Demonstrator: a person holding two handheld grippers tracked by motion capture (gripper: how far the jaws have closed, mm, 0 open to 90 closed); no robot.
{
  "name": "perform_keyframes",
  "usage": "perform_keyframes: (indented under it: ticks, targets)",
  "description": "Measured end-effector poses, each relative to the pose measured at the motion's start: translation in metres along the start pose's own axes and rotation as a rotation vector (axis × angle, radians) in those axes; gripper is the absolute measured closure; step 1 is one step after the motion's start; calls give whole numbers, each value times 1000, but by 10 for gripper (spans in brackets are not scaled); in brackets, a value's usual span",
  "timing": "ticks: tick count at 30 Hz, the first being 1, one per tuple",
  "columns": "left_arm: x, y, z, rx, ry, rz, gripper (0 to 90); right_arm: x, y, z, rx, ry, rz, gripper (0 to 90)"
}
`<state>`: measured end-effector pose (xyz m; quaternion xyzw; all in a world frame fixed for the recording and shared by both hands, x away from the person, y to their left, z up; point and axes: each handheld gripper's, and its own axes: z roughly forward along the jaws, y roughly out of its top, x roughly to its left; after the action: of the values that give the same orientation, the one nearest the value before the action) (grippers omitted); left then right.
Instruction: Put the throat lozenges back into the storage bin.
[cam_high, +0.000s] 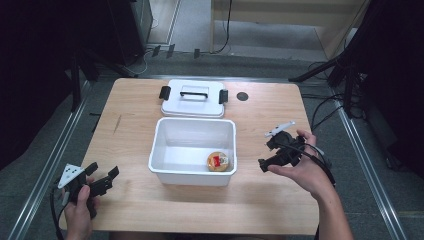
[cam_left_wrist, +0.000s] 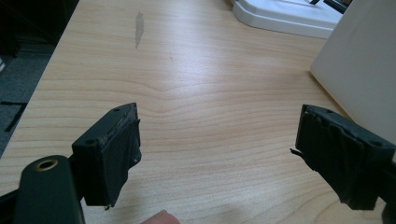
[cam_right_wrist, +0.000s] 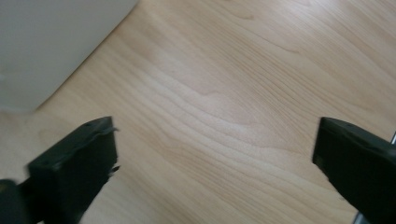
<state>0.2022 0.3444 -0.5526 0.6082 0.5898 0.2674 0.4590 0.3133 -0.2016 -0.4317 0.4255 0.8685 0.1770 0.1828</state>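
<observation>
The small round yellow-topped cup (cam_high: 218, 161) in the white plastic bin (cam_high: 170, 172) looks light, rigid; grip its sides. Both grippers, left (cam_high: 103, 176) and right (cam_high: 265, 155), are spread, empty.

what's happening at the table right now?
A person holds a gripper in each hand, both open and empty. The right gripper hovers just right of the white bin, where a small round packaged item lies in the near right corner. The left gripper sits at the table's near left. The bin's lid lies behind it.
</observation>
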Motion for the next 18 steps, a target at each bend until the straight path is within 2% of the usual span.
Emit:
perform_keyframes:
  ticks: [3, 4, 5, 7, 8, 9, 10, 11, 12, 15, 18]
  targets:
    - [0, 0, 0, -1, 0, 0, 148, -4, -16, 7, -68, -27, 82, 0]
    - [0, 0, 0, -1, 0, 0, 148, -4, -16, 7, -68, -27, 82, 0]
    - [0, 0, 0, -2, 0, 0, 148, -5, -26, 12, -106, -45, 134, 0]
    - [0, 0, 0, -1, 0, 1, 148, -6, -30, 13, -122, -53, 150, 0]
    - [0, 0, 0, -1, 0, 1, 148, -7, -34, 15, -140, -63, 176, 0]
    - [0, 0, 0, -1, -1, 0, 148, -9, -43, 18, -177, -85, 232, 0]
    - [0, 0, 0, -1, -1, 0, 147, -9, -43, 18, -177, -85, 232, 0]
    - [0, 0, 0, -1, -3, -1, 147, -13, -53, 20, -220, -101, 277, 0]
    - [-1, 0, 0, -1, -3, 0, 147, -13, -53, 20, -220, -101, 277, 0]
    - [0, 0, 0, 0, -1, 0, 147, -19, -72, 26, -262, -140, 343, 0]
    - [-1, 0, 0, -2, -1, 0, 147, -24, -87, 29, -288, -150, 397, 0]
